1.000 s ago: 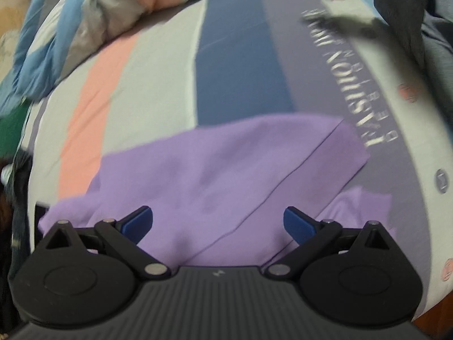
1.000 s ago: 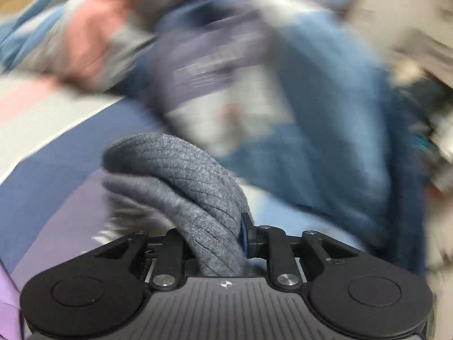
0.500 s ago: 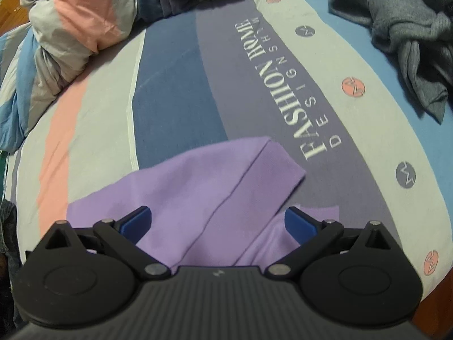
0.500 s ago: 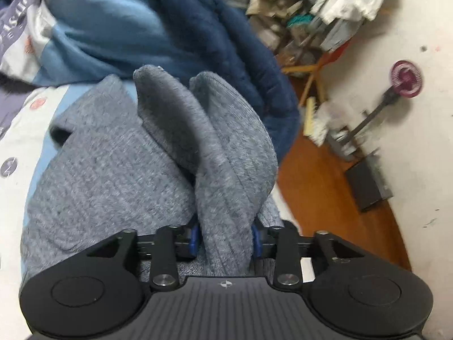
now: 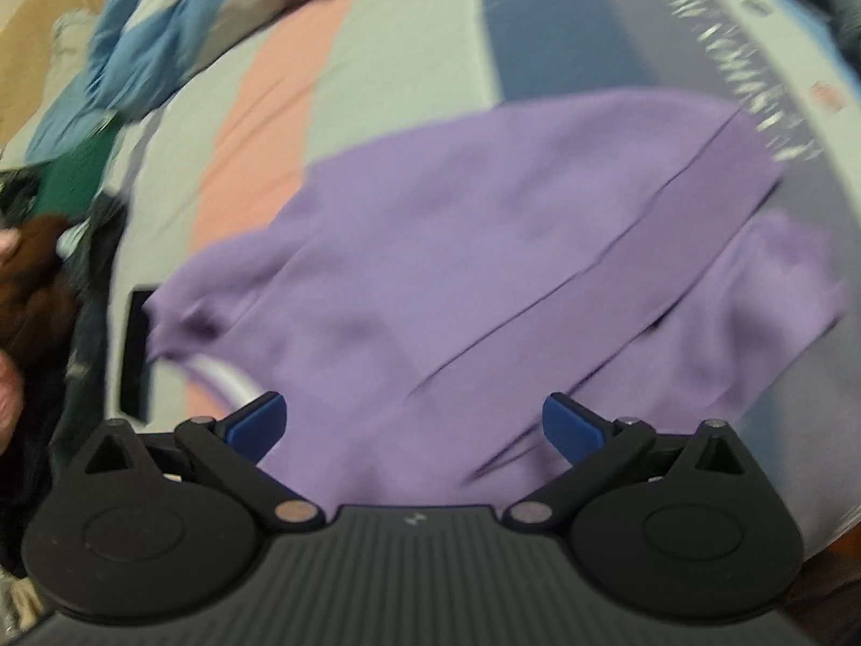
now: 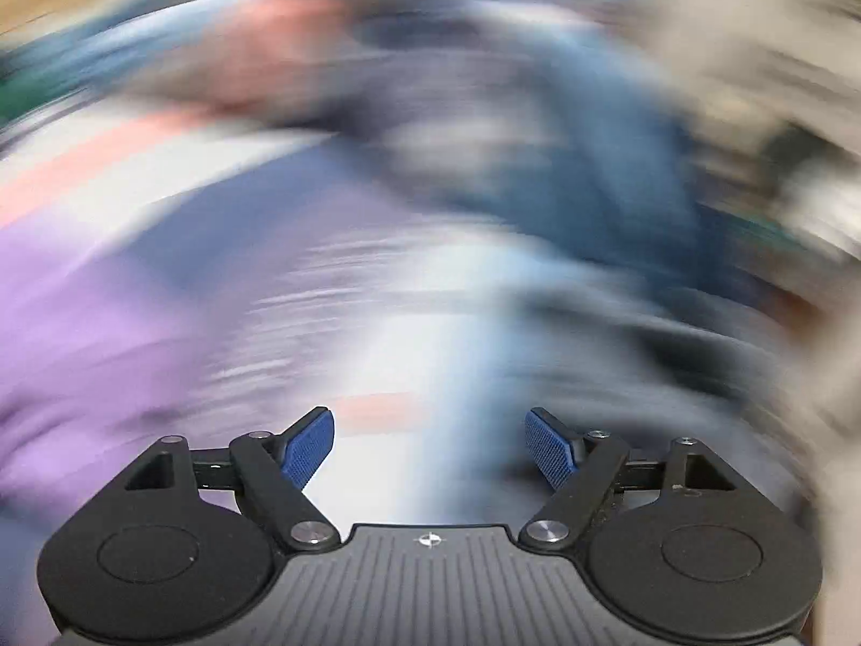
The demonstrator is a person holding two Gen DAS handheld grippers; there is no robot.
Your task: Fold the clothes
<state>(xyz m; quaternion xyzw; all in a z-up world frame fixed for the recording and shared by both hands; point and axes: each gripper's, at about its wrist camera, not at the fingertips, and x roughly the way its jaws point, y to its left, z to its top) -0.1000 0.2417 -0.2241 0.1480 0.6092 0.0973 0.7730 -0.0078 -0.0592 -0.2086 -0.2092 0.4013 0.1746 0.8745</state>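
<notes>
Nearest you, your left claw [image 5: 413, 425] hung with its blue pads spread wide and nothing between them, poised over the near edge of the purple garment [image 5: 484, 269]. That garment lay spread on the bed [image 5: 376, 81], mostly flat, with a long diagonal fold line running up toward its far right corner and a loose flap just beside that line. Your right claw [image 6: 430, 447] was likewise parted and empty, with a purple patch at its left (that view was too smeared to tell more). To do this step well, you would likely have wanted to slow both hands until the views settled, then bring each claw down on a near corner or hem, not the middle of the cloth, pinching one layer only. The crumpled bunch at the garment's near left looked worth smoothing first, or the fold might have trapped it. Farther off, the striped sheet with its blurred lettering [image 5: 737, 54] offered open room to fold toward; the bunched quilt [image 5: 161, 54] sat well apart beyond.
</notes>
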